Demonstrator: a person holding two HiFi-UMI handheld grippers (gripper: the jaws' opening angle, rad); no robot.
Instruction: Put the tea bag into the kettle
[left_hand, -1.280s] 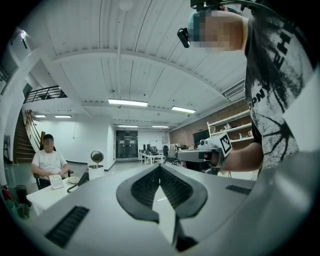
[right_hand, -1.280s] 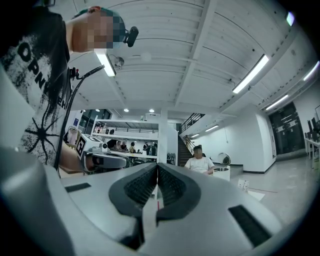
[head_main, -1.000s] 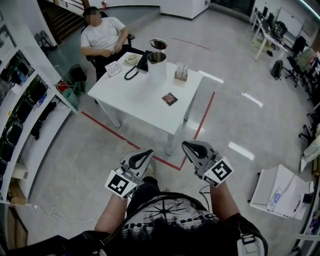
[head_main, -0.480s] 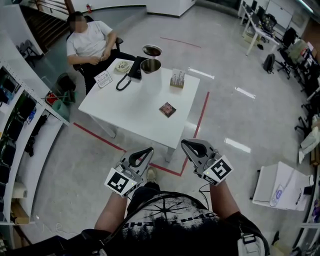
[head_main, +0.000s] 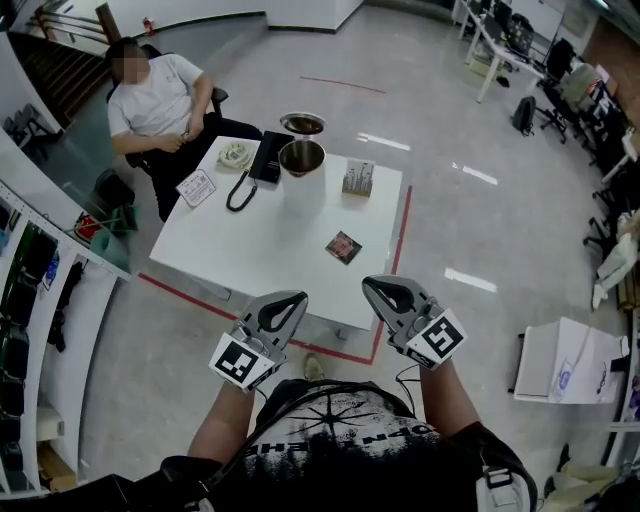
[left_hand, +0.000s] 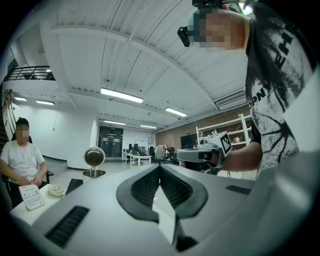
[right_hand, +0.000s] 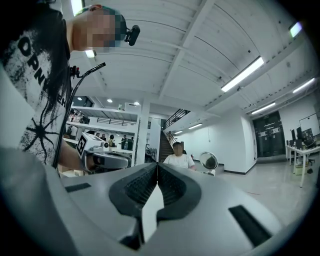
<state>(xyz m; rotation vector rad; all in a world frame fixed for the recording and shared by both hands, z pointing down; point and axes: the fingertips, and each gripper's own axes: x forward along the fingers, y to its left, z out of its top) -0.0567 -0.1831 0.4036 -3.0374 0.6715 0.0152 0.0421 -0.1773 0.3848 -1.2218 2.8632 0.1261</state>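
Left claw and right claw are pressed together, empty; the table looms closer than a second ago, putting the tea bag almost within reach.

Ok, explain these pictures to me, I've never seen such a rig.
No robot: a person holds hand-held tongs in each hand. The downward picture comes from a camera on the person's head, showing left tongs and right tongs in front of a white table. The other two come from cameras riding on each tongs, looking along its jaws; both are shut and empty. On the table: an open kettle, a small packet, probably the tea bag, a phone and a card. A second person sits behind.
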